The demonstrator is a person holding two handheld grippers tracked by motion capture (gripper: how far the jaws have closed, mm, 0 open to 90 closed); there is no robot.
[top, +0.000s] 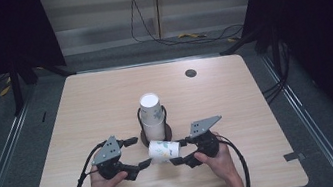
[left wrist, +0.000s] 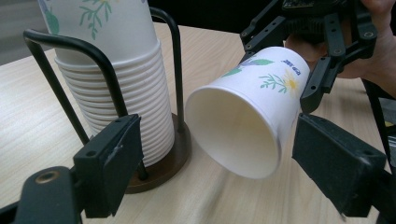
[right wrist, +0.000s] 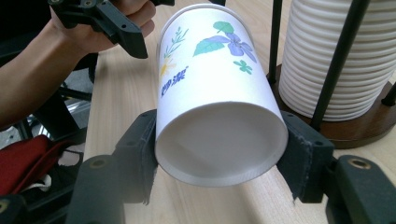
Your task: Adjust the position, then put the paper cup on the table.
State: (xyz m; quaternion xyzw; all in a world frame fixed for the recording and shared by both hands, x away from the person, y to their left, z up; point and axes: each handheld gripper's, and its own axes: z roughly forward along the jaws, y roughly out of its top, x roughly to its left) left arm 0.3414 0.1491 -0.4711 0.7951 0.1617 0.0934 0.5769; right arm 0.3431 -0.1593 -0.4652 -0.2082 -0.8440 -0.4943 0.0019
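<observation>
The right tongs (top: 176, 154) grip a paper cup (top: 164, 151) by its base, held sideways above the surface (top: 235, 92), beside the cup stack (top: 152, 118). The left tongs (top: 138, 153) hang open at its mouth. The handover looks underway; next, they must close on the rim.

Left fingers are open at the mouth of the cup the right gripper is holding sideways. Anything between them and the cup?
Nothing visible. The left gripper faces the paper cup across open air, fingers spread either side of its open mouth. The cup stack in its wire holder stands off to the side, clear of the path. The right gripper clamps the cup's base end.
</observation>
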